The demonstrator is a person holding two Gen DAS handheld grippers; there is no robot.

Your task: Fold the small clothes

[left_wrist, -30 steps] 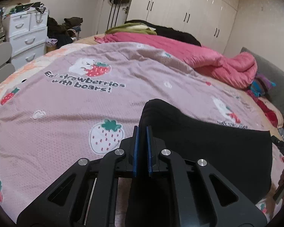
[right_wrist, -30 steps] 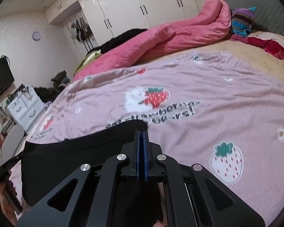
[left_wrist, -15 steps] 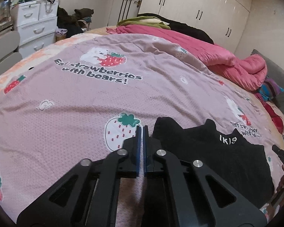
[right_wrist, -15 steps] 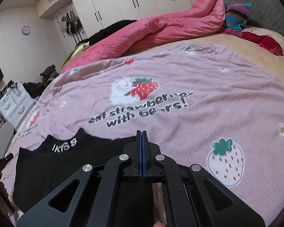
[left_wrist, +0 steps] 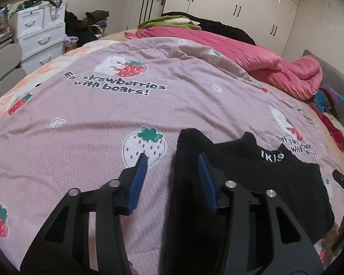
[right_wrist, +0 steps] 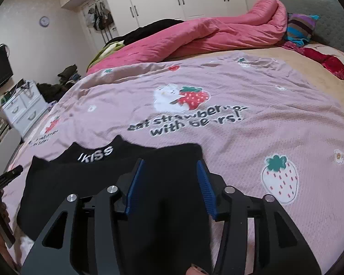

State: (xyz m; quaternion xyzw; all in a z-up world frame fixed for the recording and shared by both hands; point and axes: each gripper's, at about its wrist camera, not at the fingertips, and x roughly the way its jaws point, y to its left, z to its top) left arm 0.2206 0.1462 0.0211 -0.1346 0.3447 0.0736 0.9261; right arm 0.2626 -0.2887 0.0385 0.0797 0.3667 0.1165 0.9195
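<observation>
1. Lying across the big bed [left_wrist: 80, 105] is a pink cover with strawberries and bears on it, and a rolled pink blanket [right_wrist: 217, 32] sits at the far side.
2. On the near part of that cover lies the small black top [right_wrist: 84, 183], flat, with white letters on its neck band.
3. The left gripper [left_wrist: 172, 163] is at one side edge of the top. Its fingers have just been opening and now stand about half apart. The black cloth lies under the right finger [left_wrist: 205, 181], but nothing is pinched.
4. The right gripper [right_wrist: 169, 169] is over the other side of the top. Its fingers have just been opening too, about half apart, with black cloth below them and no squeeze on it.
5. I think the spreading step is done and the cloth was just let go.
6. Next, each gripper should pinch a side edge and bring it over toward the middle, keeping the cloth smooth.
</observation>
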